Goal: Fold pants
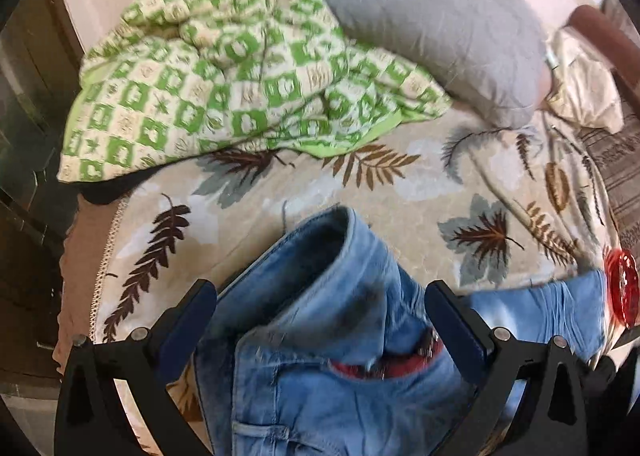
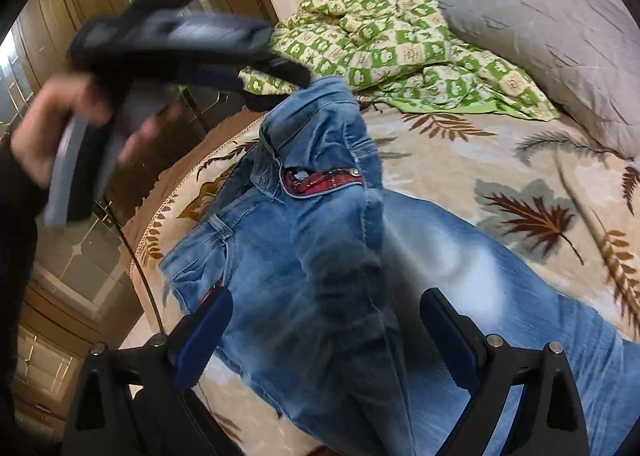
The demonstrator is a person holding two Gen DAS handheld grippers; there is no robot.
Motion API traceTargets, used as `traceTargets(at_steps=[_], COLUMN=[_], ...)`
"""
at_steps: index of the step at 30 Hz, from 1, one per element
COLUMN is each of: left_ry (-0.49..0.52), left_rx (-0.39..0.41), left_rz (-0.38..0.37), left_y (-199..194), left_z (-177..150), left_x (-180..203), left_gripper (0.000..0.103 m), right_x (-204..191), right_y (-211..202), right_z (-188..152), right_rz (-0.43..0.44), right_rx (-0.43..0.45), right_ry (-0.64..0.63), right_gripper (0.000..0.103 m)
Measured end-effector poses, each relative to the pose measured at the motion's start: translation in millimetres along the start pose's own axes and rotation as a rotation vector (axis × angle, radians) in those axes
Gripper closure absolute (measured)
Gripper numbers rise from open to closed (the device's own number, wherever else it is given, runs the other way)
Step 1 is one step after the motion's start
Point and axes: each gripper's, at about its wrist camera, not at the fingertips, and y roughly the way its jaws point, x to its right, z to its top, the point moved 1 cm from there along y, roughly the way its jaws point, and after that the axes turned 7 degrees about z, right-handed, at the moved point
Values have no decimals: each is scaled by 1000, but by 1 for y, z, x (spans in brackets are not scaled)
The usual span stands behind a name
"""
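Note:
Light-blue jeans (image 2: pixel 328 240) with a red belt (image 2: pixel 320 181) at the waist lie on a leaf-patterned bedspread (image 2: pixel 500 176). In the left wrist view, my left gripper (image 1: pixel 320 296) is open, its jaws wide apart on either side of the raised waistband (image 1: pixel 324 248). In the right wrist view, my right gripper (image 2: pixel 326 306) is open above a bunched fold of denim. The left gripper (image 2: pixel 280 72) also shows there, blurred, in a hand at the waistband's top edge.
A green checked quilt (image 1: pixel 224 68) and a grey pillow (image 1: pixel 432 16) lie at the far side of the bed. A wooden wardrobe (image 2: pixel 52 216) stands left of the bed edge. A red object (image 1: pixel 622 286) shows at the right.

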Motion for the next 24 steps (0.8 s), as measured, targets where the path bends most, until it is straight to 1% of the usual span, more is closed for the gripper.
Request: traceTargets(at_steps=[3,5,7,9,10,11,12,13,14,15,18,21,22,23,24], left_ry=[5,18,27,34,43,68,84,100,135,149,126,98,88,72,63], left_rx=[-53,-73,-101,-126,-128,-125,-147,-162,-138,-131,-107,-65,-53,-32,-19], left_rz=[-2,6,25,40,41,20,-16,-20,6,7,-8,-51,-68,-97,-111], left_y=[14,22,33,41,43,43,45,45,41,38,22,-10,-18,-33,-40], left_z=[11,15,18,21,21,20,19,16,13,11,7,-3,-7,-17,-23], left_x=[7,12,16,18,19,22,24,27,30,32,26,12,8,1,-2], left_gripper=[0,0,0,0,22,55,84,84,84,84,84,84,84,84,84], right_x=[-2,-3,-3,-1,1,3,6,8,10,11,7,-4,-10,-15,-21], right_y=[12,19,27,37,42,45,48,48,48,47,42,30,23,17,11], right_z=[4,6,9,11,11,11,9,8,7,7,6,5,4,2,-1], right_rz=[-9,-27,-43,-48,-63,-68,-77,-91,-86,-72,-79,-86,-89,-93,-100], right_rx=[-10,-18,-29,-44,-56,-64,-67,-63,-56,-52,-37,-10,8,20,31], right_ry=[-8,-19,-30,-27,-24,-20,-16,-16,-17,-9,-32,-73,-105,-127,-156], right_gripper=[10,16,20,33,49,73,80,89,91,92,94,94,94,94,94])
